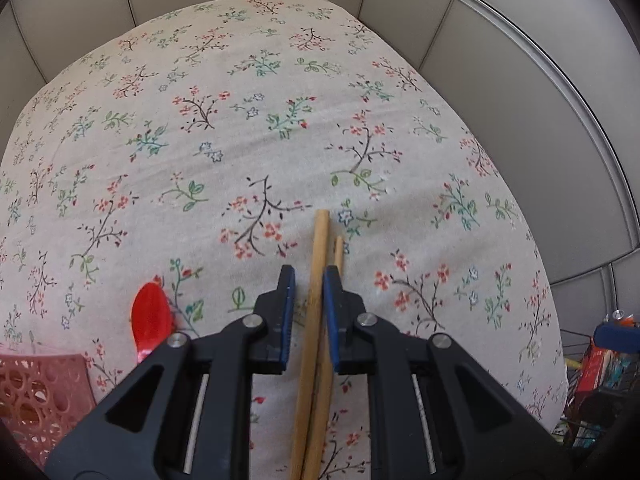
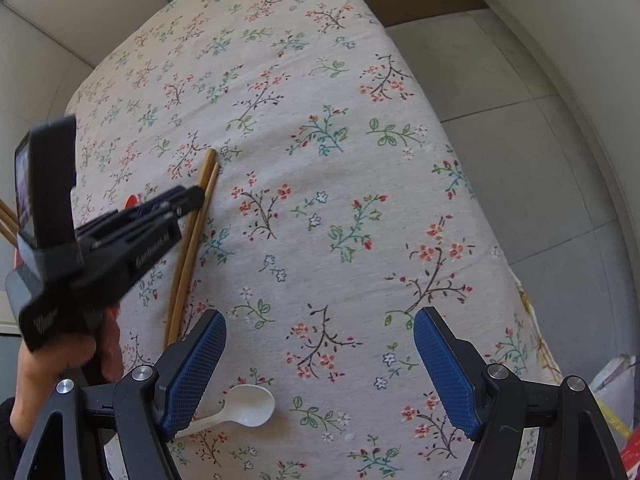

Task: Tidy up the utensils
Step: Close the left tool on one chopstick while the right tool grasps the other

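Observation:
Two wooden chopsticks [image 1: 316,320] lie side by side on the floral tablecloth [image 1: 280,120]. My left gripper [image 1: 308,280] straddles them with its jaws partly open, the right pad close against one stick and a gap on the left. A red plastic spoon [image 1: 150,322] lies to its left. In the right wrist view the left gripper [image 2: 192,196] sits over the chopsticks [image 2: 192,236]. My right gripper [image 2: 320,328] is wide open and empty above the cloth. A white plastic spoon [image 2: 244,404] lies just by its left finger.
A pink perforated basket [image 1: 36,396] stands at the near left. The table's right edge drops to a grey tiled floor [image 2: 520,120]. A wire rack with packages [image 1: 600,364] stands right of the table. More wooden sticks [image 2: 8,220] show at the far left.

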Tool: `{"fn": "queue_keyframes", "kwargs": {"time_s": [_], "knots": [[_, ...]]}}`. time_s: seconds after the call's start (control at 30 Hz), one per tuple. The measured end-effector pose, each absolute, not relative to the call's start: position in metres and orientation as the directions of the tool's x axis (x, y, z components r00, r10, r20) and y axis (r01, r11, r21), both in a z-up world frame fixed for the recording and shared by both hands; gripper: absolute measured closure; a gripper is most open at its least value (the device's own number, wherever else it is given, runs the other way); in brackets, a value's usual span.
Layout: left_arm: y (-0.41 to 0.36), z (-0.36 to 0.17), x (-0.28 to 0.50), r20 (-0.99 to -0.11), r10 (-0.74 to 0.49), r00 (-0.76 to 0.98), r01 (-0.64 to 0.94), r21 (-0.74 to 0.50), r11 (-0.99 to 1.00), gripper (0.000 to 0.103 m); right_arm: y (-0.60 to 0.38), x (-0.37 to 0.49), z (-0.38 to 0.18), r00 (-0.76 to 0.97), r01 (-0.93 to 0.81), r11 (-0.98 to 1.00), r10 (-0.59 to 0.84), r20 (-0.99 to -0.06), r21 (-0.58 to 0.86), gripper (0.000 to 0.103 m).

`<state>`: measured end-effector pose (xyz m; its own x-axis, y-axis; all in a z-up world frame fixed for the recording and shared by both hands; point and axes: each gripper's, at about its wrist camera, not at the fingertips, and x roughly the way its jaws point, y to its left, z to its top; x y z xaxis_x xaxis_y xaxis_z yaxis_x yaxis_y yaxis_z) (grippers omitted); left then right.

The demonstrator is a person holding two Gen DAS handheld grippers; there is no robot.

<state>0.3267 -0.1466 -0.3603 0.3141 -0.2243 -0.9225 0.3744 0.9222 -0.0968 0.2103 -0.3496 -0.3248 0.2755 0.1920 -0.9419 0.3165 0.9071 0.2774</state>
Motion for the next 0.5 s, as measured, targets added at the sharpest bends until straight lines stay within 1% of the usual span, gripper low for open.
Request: {"fn": "queue_keyframes", "kwargs": {"time_s": [0.1, 0.2, 0.23, 0.27, 0.5], "knots": [[-0.152, -0.363, 0.334, -0.921, -0.230, 0.314, 0.379, -0.101, 0.920, 0.087, -0.352, 0.213, -0.327, 0.272, 0.320, 0.906, 0.191, -0.943, 0.276, 0.021], [-0.156, -0.364, 0.338, -0.922, -0.207, 0.326, 0.394, -0.067, 0.917, 0.087, -0.354, 0.217, -0.330, 0.266, 0.327, 0.905, 0.187, -0.946, 0.271, 0.021], [-0.157, -0.364, 0.339, -0.924, -0.200, 0.325, 0.396, -0.059, 0.917, 0.092, -0.355, 0.219, -0.332, 0.264, 0.330, 0.905, 0.185, -0.947, 0.269, 0.021], [-0.157, -0.365, 0.341, -0.927, -0.187, 0.325, 0.395, -0.047, 0.918, 0.095, -0.355, 0.220, -0.334, 0.260, 0.335, 0.903, 0.185, -0.948, 0.268, 0.021], [-0.145, -0.351, 0.313, -0.923, -0.163, 0.347, 0.444, 0.008, 0.896, 0.095, -0.358, 0.230, -0.346, 0.242, 0.366, 0.887, 0.200, -0.950, 0.280, 0.021]]}}
